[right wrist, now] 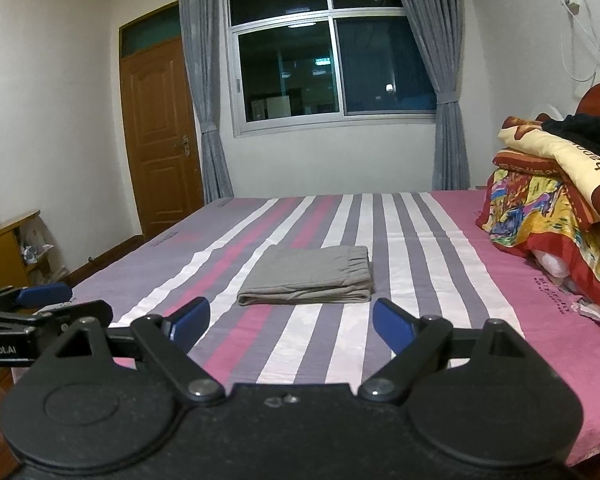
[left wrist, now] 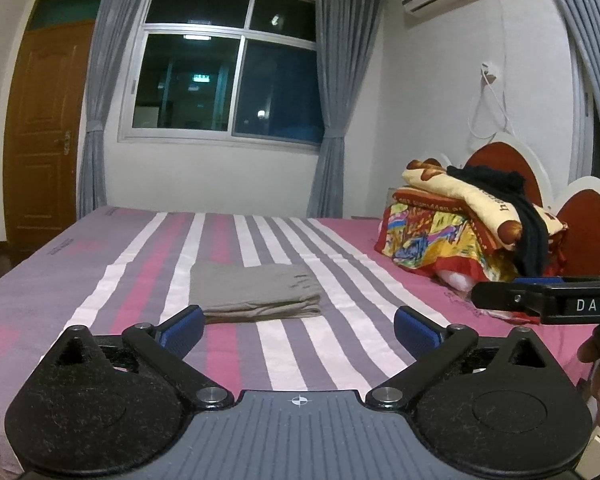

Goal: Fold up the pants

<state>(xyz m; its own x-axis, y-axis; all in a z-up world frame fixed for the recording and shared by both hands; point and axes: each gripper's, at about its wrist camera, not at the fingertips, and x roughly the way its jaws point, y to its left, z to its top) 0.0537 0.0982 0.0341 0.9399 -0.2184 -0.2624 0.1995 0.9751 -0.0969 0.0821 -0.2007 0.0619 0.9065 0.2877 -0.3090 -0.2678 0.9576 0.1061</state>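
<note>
Grey pants (right wrist: 309, 276), folded, are laid mid-frame on the striped bed (right wrist: 412, 240). Left gripper (left wrist: 299, 326) and right gripper (right wrist: 291, 322) are held spread wide at lower centre, nothing gripped.

White walls; dark window (right wrist: 332, 48) on far wall, grey curtains (right wrist: 440, 80) tied back. Brown door (right wrist: 160, 132) far left. Striped bed (right wrist: 400, 216) fills foreground.

On the bed (right wrist: 500, 248) — one folded pair of grey pants (right wrist: 312, 276), one heap of bedding (right wrist: 548, 208) towards its head; two tools (right wrist: 290, 322) — both spread — before the pants.
</note>
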